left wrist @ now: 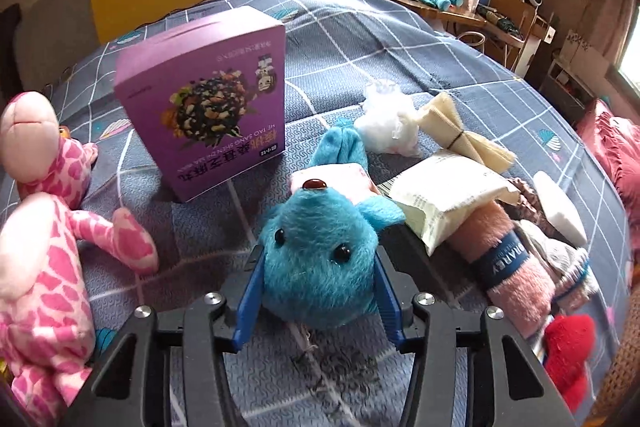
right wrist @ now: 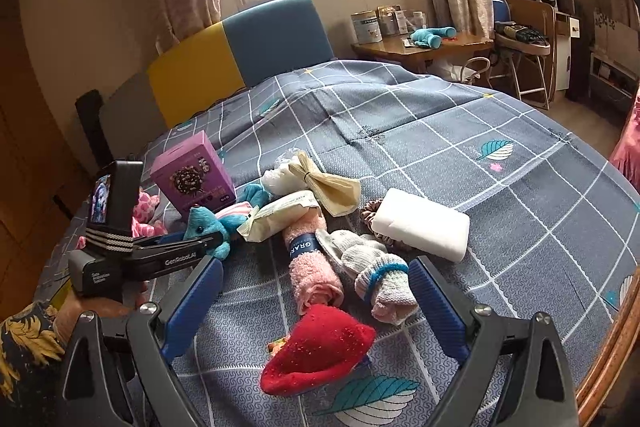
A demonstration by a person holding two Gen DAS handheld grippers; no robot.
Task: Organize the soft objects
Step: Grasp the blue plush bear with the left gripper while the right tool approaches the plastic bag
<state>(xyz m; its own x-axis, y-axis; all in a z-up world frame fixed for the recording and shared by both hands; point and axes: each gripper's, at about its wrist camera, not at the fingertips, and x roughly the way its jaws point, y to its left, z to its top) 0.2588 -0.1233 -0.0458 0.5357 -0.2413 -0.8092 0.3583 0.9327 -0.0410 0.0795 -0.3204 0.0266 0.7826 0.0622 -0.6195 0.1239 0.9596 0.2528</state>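
On my left wrist view the left gripper (left wrist: 318,291) has its blue pads on either side of the blue plush toy's (left wrist: 320,259) head, low in the centre of the frame, and they look pressed into the fur, so I read it as grasping the toy. The toy lies on the grey checked bed (left wrist: 400,39). Just above and left of it stands the purple box (left wrist: 208,103), upright; at the far left edge lies the pink spotted plush (left wrist: 52,239). To the right of the blue toy I see a cream packet (left wrist: 444,199) resting across a rolled pink towel (left wrist: 508,259).

On my right wrist view the right gripper (right wrist: 316,303) is released, its jaws spread wide at the bottom of the frame with the red soft piece (right wrist: 316,347) lying between them, untouched as far as I can tell. Just above it sit the bundled grey socks (right wrist: 376,275) and, further right, a white block (right wrist: 420,225).
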